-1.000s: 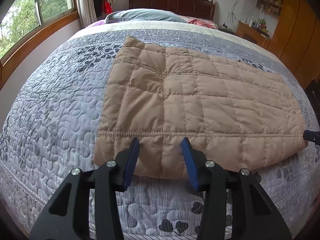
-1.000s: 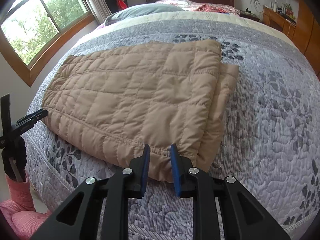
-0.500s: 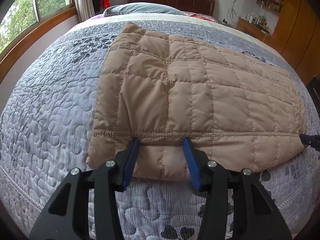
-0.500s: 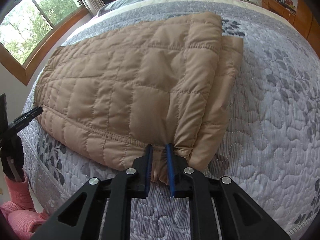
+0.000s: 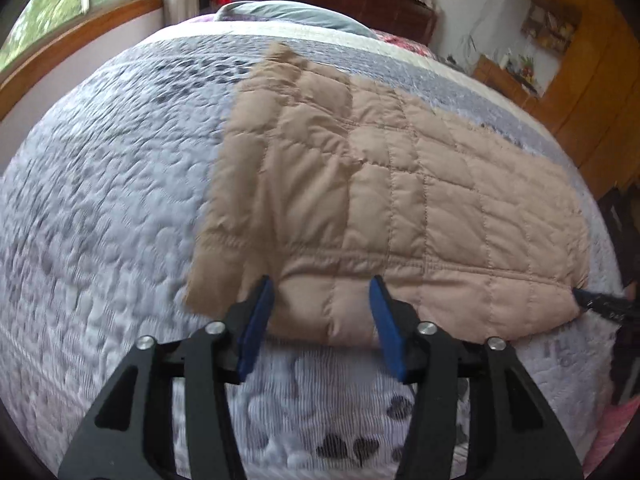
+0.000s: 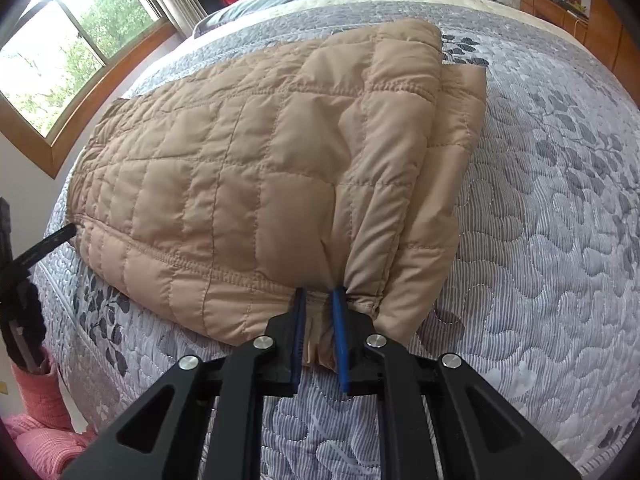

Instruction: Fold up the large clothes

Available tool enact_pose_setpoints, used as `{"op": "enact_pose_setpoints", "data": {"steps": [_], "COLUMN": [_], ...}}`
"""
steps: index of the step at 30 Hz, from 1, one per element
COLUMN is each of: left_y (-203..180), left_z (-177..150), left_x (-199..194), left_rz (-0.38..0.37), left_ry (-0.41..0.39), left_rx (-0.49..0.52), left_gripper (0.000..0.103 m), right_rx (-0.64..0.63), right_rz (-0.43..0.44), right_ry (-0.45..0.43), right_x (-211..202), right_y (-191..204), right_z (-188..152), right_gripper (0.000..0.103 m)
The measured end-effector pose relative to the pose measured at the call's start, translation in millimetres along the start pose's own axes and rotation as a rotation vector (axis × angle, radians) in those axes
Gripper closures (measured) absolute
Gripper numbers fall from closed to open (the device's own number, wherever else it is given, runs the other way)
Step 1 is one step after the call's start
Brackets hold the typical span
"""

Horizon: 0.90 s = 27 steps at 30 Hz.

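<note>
The tan quilted padded jacket [image 6: 256, 184] lies flat across the near part of the bed, its hem along the edge nearest the person. The right hand-held gripper [image 6: 320, 320] is clamped on a bunched corner of that hem at about 6 o'clock in its own view, fabric puckered between the blue pads. The left hand-held gripper [image 5: 320, 320] stands over the hem at the garment's other end; its jaws are opening, the padded edge lies between them, and the pads do not press on it.

To do this step well, I judge the left side needs a bite as deep as the right one before anything is lifted: the pads should straddle the stitched hem band rather than just the puffy lip (slippery shell fabric tends to slide out of a shallow pinch). Both corners should then rise together and travel toward 12 o'clock, so the fold line stays square and the layered side at 2 o'clock in the right view does not spill open.

The grey-and-white quilted bedspread with leaf print [image 6: 540, 240] is soft and gives under pressure. A wood-framed window [image 6: 60, 80] sits at 10 o'clock, a dark wooden headboard [image 5: 352, 8] at 12, wooden cabinets [image 5: 580, 92] at 2.
</note>
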<state>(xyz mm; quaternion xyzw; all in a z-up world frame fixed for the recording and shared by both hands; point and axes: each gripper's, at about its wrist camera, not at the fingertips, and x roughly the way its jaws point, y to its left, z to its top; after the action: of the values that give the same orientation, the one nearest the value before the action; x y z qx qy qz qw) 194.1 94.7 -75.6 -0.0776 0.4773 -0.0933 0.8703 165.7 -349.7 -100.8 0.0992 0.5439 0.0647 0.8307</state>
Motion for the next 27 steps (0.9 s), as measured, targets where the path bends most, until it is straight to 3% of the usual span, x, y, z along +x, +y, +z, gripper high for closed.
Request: {"op": "enact_pose_setpoints", "data": {"steps": [9,17,21,24,27], "left_y": [39,73,90,96,95], "left_z": [-22,-21,-17,-14,-11], "left_x": [-6,20,28,34,38], "left_rz": [-0.084,-0.3,-0.357,-0.359,-0.347], "left_ry": [0.049,0.012,-0.031,-0.037,-0.04], "left_rx": [-0.209,-0.48,-0.582,-0.613,-0.616], "left_gripper": [0.045,0.041,0.041,0.048,0.066], "right_rx": [0.002,0.003,-0.001,-0.001,-0.001], "right_rz": [0.024,0.031,0.028,0.028,0.028], "right_ry": [-0.004,-0.008,-0.007,-0.004,-0.004], "right_x": [-4,-5,-6,-5,-5], "right_y": [-6,-7,-6,-5,-5], "right_z": [-2,-3,-3,-2,-1], "right_gripper": [0.091,0.091,0.091,0.091,0.091]}}
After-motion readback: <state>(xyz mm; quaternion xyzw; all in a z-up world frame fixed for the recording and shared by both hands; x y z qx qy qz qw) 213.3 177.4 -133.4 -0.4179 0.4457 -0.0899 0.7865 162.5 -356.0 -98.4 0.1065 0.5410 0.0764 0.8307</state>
